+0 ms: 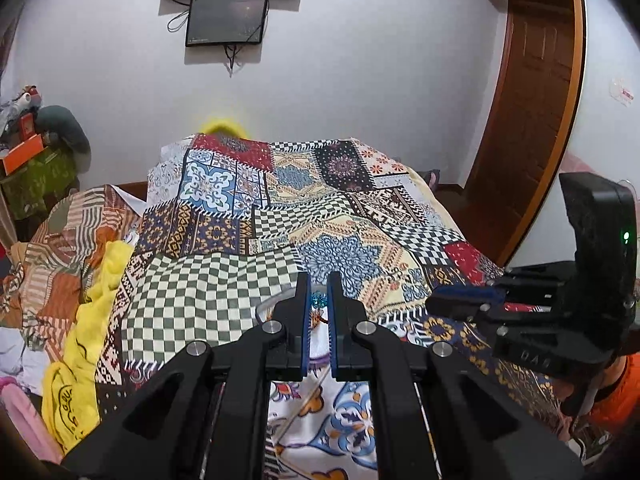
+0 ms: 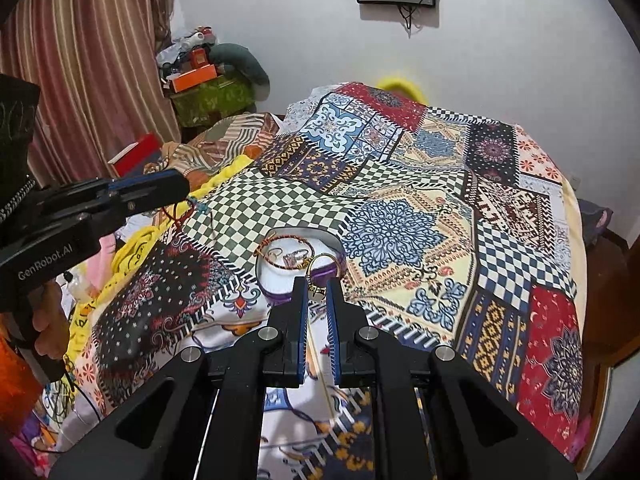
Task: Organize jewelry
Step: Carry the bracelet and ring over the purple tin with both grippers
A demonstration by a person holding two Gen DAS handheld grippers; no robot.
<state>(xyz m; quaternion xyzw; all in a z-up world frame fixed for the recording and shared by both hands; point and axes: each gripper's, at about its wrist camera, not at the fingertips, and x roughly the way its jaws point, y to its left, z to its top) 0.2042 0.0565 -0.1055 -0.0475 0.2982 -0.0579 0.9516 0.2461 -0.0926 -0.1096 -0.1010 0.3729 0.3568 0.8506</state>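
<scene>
Open white round box (image 2: 276, 280) on patchwork quilt, braided bracelet (image 2: 280, 256) inside.

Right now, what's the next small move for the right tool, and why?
Probably nudge the right tool forward over the purple-rimmed dish, then open: it is shut on a gold bracelet at the dish's near rim; a braided bracelet lies inside.
</scene>
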